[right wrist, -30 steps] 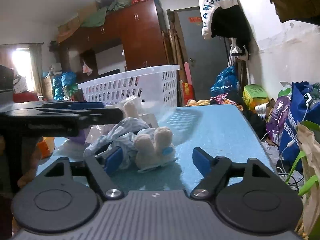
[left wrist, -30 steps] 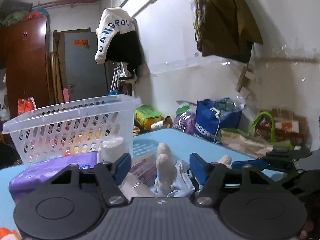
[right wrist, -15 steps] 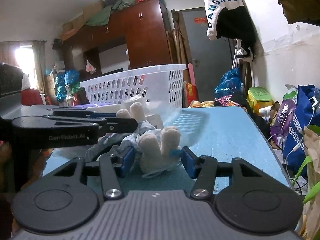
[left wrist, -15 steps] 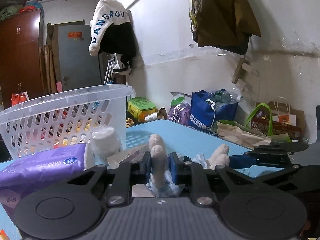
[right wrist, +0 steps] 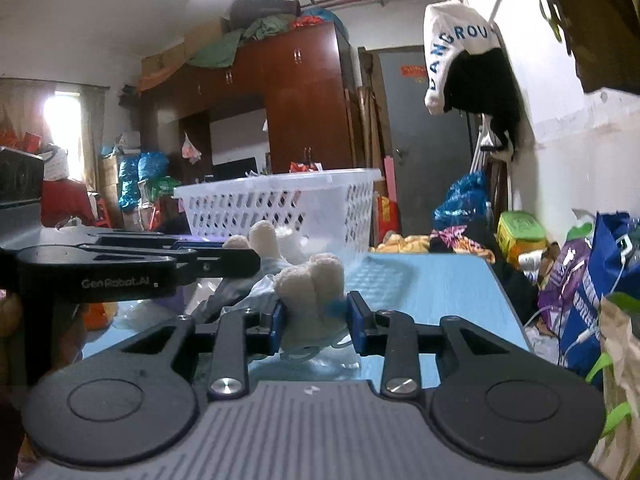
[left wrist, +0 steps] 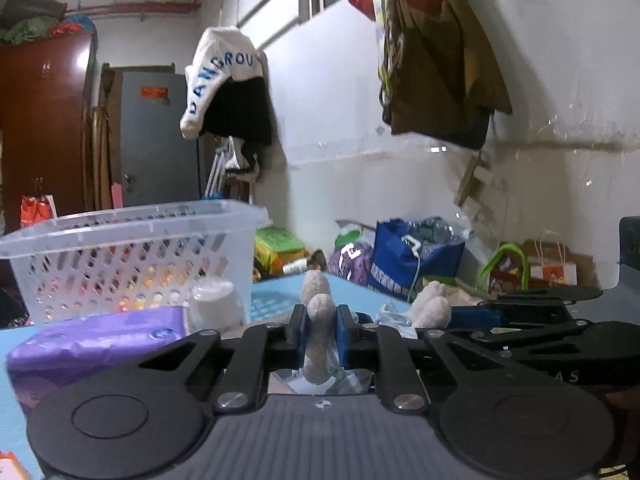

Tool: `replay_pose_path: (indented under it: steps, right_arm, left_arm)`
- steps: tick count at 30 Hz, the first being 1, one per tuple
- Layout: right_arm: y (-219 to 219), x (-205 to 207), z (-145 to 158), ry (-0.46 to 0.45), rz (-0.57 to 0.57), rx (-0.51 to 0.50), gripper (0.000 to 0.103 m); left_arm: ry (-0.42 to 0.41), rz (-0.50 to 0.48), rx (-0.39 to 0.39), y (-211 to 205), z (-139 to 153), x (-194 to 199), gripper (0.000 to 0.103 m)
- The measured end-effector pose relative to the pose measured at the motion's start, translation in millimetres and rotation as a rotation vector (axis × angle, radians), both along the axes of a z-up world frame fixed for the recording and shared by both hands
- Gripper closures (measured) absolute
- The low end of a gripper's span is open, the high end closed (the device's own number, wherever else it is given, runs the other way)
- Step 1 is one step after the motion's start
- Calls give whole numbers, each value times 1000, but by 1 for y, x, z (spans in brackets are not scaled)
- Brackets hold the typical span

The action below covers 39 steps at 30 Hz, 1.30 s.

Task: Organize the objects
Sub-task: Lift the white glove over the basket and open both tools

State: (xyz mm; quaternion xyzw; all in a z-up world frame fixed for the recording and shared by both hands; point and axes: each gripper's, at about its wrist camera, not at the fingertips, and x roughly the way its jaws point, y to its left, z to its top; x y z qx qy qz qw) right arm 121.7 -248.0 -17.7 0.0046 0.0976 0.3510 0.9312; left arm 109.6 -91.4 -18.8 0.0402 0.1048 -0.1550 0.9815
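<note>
A: Nearest to us, the left gripper [left wrist: 320, 334] has its blue pads pinched tight on one cream limb of the plush toy [left wrist: 318, 320], the jaws almost together with only that limb between them.

B: And on our other side, the right gripper [right wrist: 316, 318] is closing its jaws round the toy's [right wrist: 312, 280] two bunched limbs. We see both blue pads touching the fluff, with a moderate gap kept by the limbs themselves.

A: So we hold one toy from both ends. It sits low over the blue table [right wrist: 440, 292], with pale bluish cloth [right wrist: 240, 292] bunched round its middle. We cannot tell whether that cloth belongs to the toy.

B: Just beyond our left gripper we count one purple soft pack [left wrist: 96, 344] lying on the table, and one white roll [left wrist: 212, 304] standing beside it.

A: Behind those stands one white slotted basket [left wrist: 132, 248]. Through its slots we glimpse coloured shapes, yet we cannot tell whether they lie inside it or behind it.

B: Farther off, beyond the table's edge, we see bags crowded on the floor, a blue shopping bag [left wrist: 416, 256] among them, and one white hooded jacket [left wrist: 224, 80] hanging high on the wall.
</note>
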Motion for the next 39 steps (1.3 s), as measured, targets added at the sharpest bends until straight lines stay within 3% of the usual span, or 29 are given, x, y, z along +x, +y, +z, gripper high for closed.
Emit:
replay_pose_path:
  steps: [7,14,20,26,30,39]
  right_arm:
    - [20,0,36,-79,70,-28,67]
    - [53,21,77,-129,161,-67,67]
    - [82,50,112,-161,188,-76,67]
    - [105,93,125,-138,194,-86,67]
    - [118,124,122,-104,186,-114,67]
    - [139,161,104,-8,135,-162,67]
  left_arm:
    - [-59,47,-35,21,26,-17,85]
    - [-104,127,-23,40,68,-16,85]
    - [-118,191,-17,61,111,11,85]
    - [-105,247,21,72,144,62,85]
    - [-77,264,30,81,151,102,85]
    - [15,292,78,95,130,159,85]
